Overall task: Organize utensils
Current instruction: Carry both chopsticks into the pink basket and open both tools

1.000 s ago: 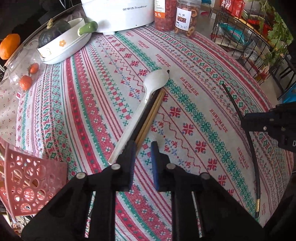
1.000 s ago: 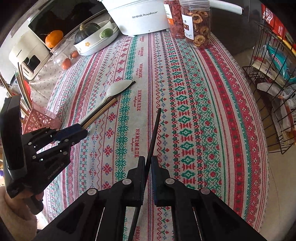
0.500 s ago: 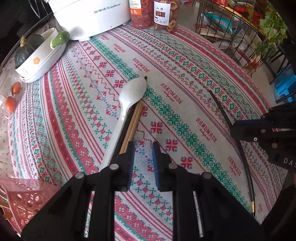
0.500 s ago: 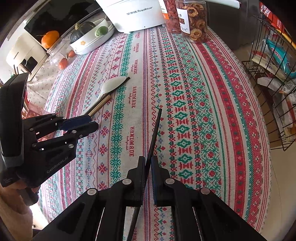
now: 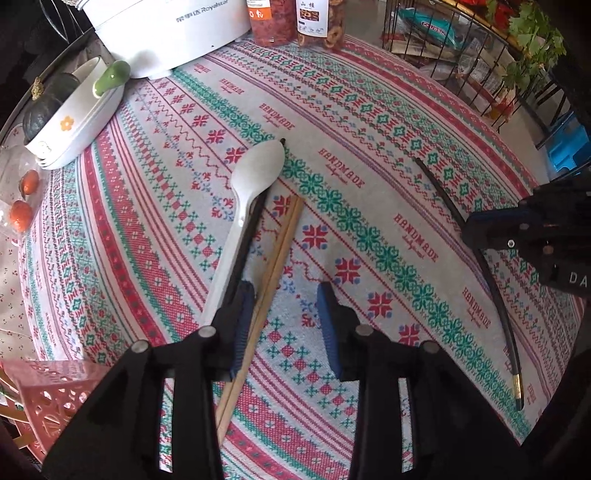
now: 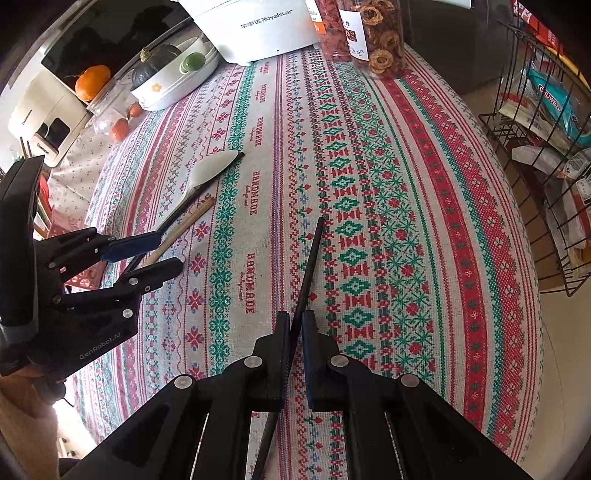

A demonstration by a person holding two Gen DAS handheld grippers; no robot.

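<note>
A white spoon [image 5: 255, 173] lies on the patterned tablecloth [image 5: 369, 122] over a black chopstick [image 5: 255, 218]. Beside them a pair of wooden chopsticks [image 5: 280, 251] runs back between the jaws of my left gripper [image 5: 286, 325], close to the left pad [image 5: 243, 325]. Those jaws are opening and the pads do not press on the pair. My right gripper [image 6: 295, 332] is shut on a second black chopstick [image 6: 312, 254], which points away over the cloth. From the right wrist, my left gripper [image 6: 168, 251] hovers over the wooden chopsticks [image 6: 192, 218] near the spoon [image 6: 210, 168].
A pink perforated basket [image 5: 48, 391] sits at the near left. At the back stand a white appliance [image 5: 166, 29], two food jars [image 5: 317, 18] and a white dish with a squash [image 5: 74, 122]. A wire rack [image 6: 535, 147] stands past the table's right edge.
My left gripper's jaws have spread apart. The wooden chopsticks, earlier tight against the spoon, now angle away from it and lie between the jaws. The right gripper has kept its grip and place.
</note>
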